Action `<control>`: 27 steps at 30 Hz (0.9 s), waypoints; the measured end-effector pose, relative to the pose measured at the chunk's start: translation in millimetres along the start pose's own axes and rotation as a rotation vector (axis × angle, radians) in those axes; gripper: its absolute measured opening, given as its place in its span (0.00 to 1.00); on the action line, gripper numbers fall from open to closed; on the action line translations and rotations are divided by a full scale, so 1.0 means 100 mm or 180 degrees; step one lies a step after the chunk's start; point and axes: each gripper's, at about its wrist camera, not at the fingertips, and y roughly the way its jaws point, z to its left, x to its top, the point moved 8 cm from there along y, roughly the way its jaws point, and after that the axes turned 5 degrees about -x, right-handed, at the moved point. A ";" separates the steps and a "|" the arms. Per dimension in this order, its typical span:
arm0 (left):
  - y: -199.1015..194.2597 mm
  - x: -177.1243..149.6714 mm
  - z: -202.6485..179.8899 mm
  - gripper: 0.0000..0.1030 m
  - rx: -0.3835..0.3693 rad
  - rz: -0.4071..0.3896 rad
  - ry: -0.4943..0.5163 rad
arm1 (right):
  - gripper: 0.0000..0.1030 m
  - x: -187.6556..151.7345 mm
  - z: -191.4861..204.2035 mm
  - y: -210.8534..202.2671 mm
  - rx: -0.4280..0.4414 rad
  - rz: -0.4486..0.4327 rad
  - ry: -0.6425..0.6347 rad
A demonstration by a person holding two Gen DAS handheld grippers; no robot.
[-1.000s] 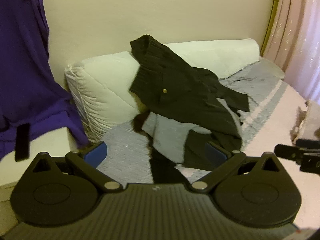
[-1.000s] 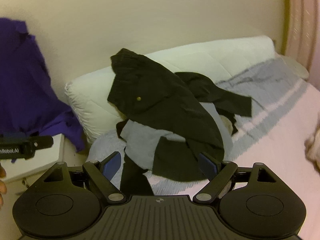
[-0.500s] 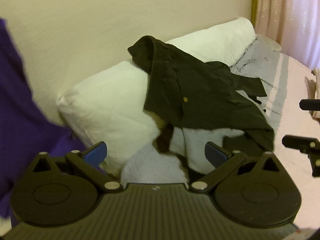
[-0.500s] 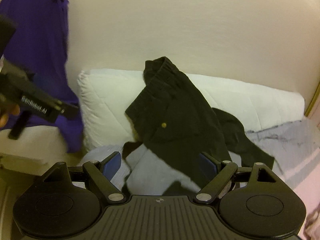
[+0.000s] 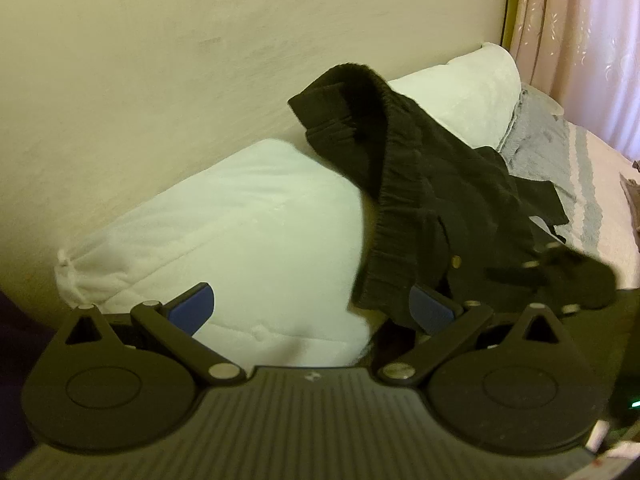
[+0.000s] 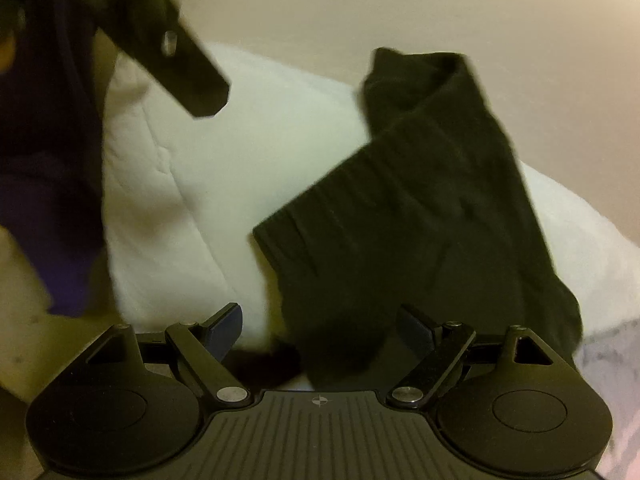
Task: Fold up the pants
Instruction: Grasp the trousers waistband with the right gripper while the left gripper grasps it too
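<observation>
Black pants (image 5: pixel 420 184) lie crumpled over the white pillow (image 5: pixel 240 232) at the bed's wall edge; left gripper (image 5: pixel 312 304) and right gripper (image 6: pixel 318 326) both spread wide, empty.

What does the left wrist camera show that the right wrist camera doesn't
Only the left wrist view shows the pink curtain and the grey striped blanket. Only the right wrist view shows the purple garment. Both show the black pants draped on the white pillow, with the left gripper and right gripper open.
</observation>
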 end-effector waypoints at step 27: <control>0.45 0.95 -0.17 0.99 -0.0542 -0.0382 0.0465 | 0.08 0.22 -2.40 -1.66 -0.0724 -0.0420 0.1067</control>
